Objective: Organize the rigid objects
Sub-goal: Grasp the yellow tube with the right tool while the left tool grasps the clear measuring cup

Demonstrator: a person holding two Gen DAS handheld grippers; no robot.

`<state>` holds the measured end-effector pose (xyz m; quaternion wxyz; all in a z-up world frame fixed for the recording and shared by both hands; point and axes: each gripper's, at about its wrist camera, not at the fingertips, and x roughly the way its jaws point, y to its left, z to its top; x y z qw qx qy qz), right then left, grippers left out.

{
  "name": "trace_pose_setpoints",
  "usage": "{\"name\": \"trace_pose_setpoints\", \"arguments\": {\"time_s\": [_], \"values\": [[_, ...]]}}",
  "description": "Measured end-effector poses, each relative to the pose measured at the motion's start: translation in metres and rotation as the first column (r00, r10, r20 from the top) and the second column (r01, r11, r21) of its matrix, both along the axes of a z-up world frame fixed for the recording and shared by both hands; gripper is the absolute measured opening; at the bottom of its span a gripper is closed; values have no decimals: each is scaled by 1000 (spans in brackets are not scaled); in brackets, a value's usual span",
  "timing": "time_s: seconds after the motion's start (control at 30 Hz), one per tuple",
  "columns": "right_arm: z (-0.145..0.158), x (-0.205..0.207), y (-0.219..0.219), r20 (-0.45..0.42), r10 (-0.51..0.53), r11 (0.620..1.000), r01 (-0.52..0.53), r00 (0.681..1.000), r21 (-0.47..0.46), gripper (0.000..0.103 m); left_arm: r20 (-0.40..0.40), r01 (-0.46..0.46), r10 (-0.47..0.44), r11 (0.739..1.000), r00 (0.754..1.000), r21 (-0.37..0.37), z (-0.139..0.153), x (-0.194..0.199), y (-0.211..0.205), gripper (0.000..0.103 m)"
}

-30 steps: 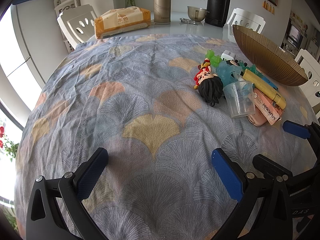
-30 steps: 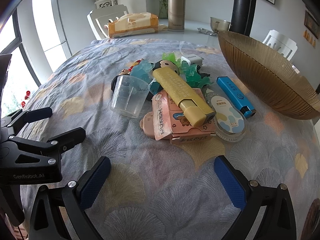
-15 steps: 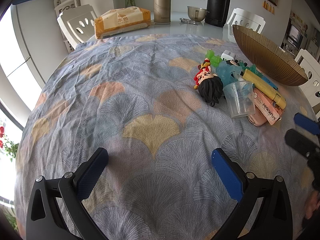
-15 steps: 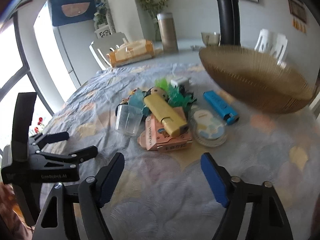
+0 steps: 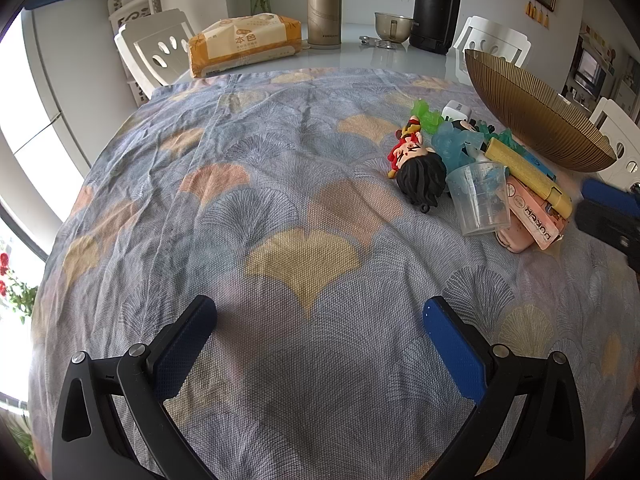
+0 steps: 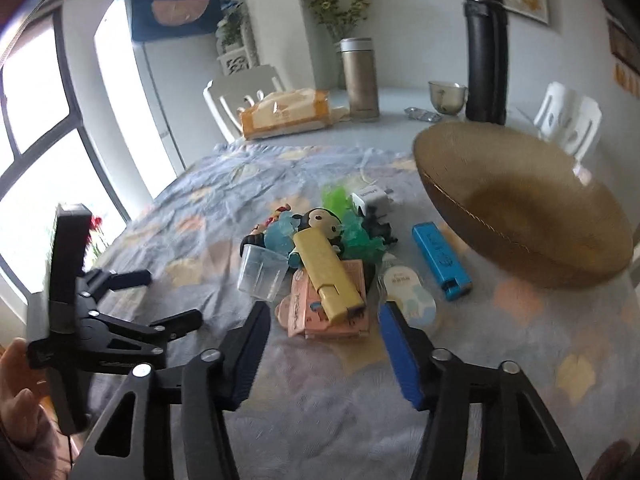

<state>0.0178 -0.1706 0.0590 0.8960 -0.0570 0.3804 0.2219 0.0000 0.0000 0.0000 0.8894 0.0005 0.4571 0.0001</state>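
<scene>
Daylight from tall windows falls on a round table covered with a blue-grey cloth printed with fan shapes. I hold a two-finger gripper in each hand. My left gripper hangs over bare cloth with its blue pads wide apart and nothing between them. My right gripper points down at a heap of small rigid things, and its jaws are closing with nothing between them yet; the pads touch no object. The heap sits on the cloth just beside a large brown bowl, which I take to be where these things belong. On top lies a yellow case, resting slantwise across a pink box. A clear cup lies tipped at the left edge of the heap, a round white tin sits to the right, and a blue lighter lies alone between the heap and the bowl. Behind are a mouse figure, green and pale blue plastic pieces, and a white charger. The risk, as I judge it, is that the pieces overlap: if I close on the yellow case off-centre, it may slide off the box or drag it along. Jaws narrowed too early could strike the case instead of straddling it. A nudge to the light cup would probably send it rolling. The right view is blurred, so fine contact is hard to judge.
</scene>
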Motion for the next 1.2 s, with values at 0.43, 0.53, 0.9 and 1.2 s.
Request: {"name": "trace_pose_setpoints", "arguments": {"time_s": [0.43,0.53,0.9,1.2], "values": [[-17,33,12,31,31,1000,-31,999,2,24,1,-16,16,997,1000,-74,4,0,-1,102],[-18,31,8,37,31,999,-32,999,31,24,53,45,-37,984,998,-172,20,-2,-13,102],[-13,26,-14,21,0,988,-3,1000,152,24,36,62,-56,978,998,-199,15,38,-52,59],[-12,20,-8,27,23,990,-27,999,141,22,105,94,-73,974,992,-207,18,29,-59,31]]}}
